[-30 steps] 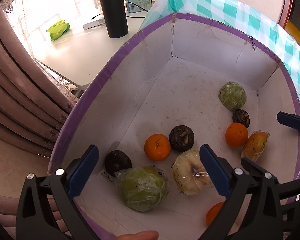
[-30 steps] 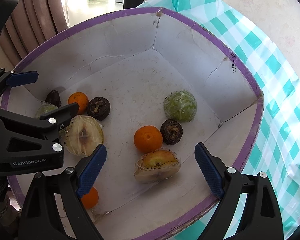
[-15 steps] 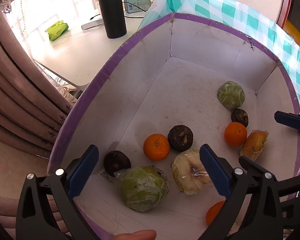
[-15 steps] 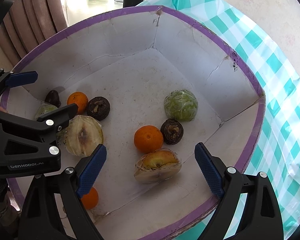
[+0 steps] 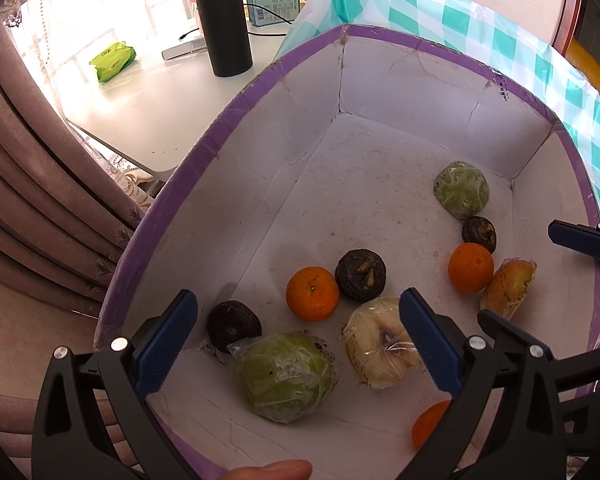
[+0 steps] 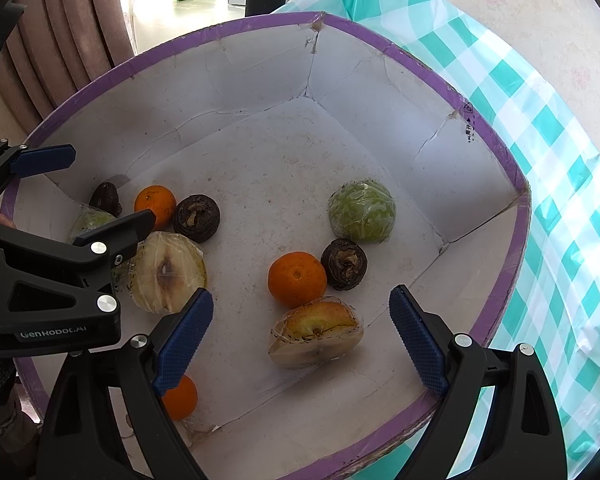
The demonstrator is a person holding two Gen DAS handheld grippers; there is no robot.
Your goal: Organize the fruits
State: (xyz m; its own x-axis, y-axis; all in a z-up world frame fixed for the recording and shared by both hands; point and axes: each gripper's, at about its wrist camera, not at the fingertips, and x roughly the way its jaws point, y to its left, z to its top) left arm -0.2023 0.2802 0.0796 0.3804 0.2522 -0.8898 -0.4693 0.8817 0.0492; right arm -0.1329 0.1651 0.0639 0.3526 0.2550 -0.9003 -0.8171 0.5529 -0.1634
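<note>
Fruits: loose in the box [image 6: 480, 132].
Left gripper [image 5: 296, 346]: wide open, holding nothing.
Right gripper [image 6: 300, 340]: wide open, holding nothing.

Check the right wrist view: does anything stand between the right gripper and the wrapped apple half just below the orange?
Nothing visible does. The right gripper hangs open over the wrapped apple half, which shows between its fingers. The orange lies just beyond it.

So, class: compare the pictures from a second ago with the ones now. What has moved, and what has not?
Almost nothing. The left gripper and right gripper hang open over the box, holding nothing; both views drift only slightly. The oranges, wrapped apples and dark fruits lie where they were.
</note>
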